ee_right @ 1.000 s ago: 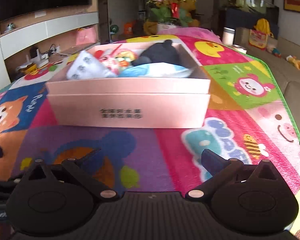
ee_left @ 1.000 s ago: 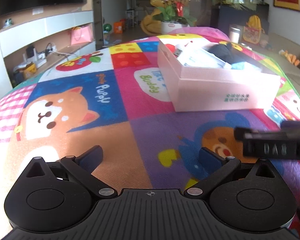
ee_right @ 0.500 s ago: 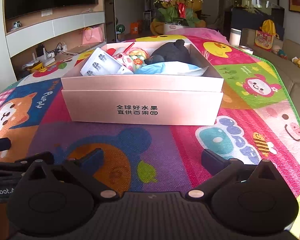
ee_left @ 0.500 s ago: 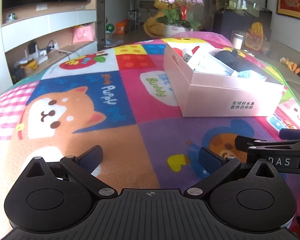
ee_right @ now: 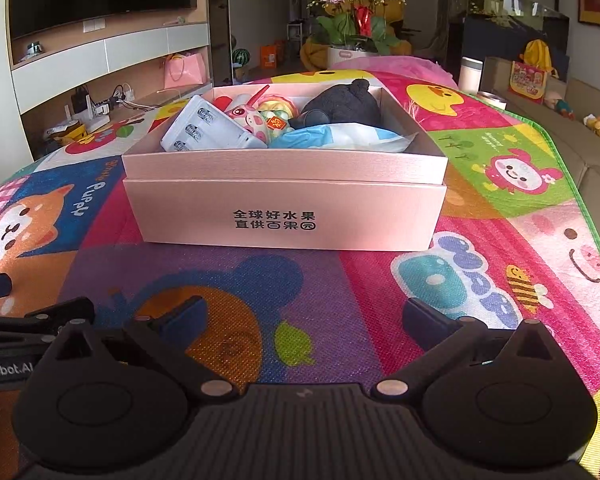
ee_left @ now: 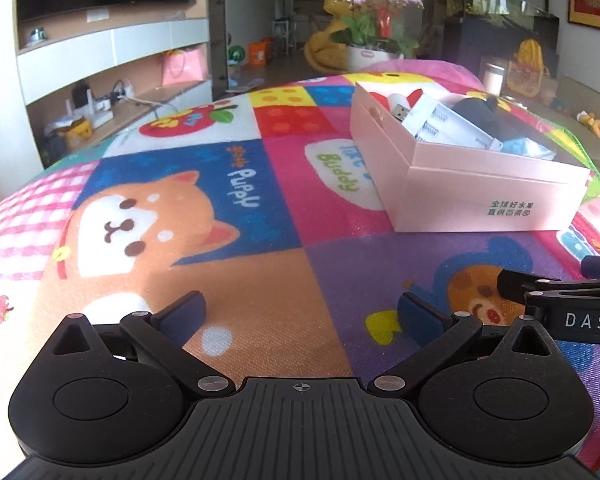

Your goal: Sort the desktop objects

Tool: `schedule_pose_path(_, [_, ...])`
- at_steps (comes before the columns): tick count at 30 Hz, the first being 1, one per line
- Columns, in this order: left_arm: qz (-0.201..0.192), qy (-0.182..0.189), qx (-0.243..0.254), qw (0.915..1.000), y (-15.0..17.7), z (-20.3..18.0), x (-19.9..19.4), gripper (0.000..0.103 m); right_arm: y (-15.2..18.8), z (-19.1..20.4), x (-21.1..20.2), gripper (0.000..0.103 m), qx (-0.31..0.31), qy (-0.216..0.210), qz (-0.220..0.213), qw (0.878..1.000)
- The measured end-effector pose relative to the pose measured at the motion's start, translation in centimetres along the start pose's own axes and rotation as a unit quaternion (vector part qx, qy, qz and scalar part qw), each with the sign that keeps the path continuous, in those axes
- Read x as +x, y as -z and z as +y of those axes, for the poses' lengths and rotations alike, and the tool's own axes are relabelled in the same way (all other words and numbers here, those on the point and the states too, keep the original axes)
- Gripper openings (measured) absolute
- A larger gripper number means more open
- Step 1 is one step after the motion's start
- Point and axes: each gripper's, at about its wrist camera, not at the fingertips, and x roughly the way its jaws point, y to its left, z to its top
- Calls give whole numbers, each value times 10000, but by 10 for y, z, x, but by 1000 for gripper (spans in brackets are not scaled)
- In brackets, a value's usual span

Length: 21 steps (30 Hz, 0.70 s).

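Your left gripper (ee_left: 300, 312) and right gripper (ee_right: 300, 316) both spread wide, empty, hovering low over mat (ee_right: 380, 280); pink box (ee_right: 284, 216) ahead holds charger (ee_right: 204, 128), plush (ee_right: 340, 104), so sorting looks done

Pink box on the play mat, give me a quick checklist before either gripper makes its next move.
1. Left gripper jaws wide open, nothing between them: ok.
2. Right gripper jaws wide open, nothing between them: ok.
3. Pink box upright on the play mat, top open: ok.
4. White battery charger, pink toy, black plush and blue packet inside the box: ok.
5. No loose objects visible on the mat: ok.
6. Two grippers close side by side, clearance: cannot tell.
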Motion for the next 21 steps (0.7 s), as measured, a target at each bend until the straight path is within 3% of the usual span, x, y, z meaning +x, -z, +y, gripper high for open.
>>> schedule_pose_path(21, [9, -20, 24, 10000, 0, -5, 0, 103, 0, -1, 0, 103, 3, 0, 1, 10000])
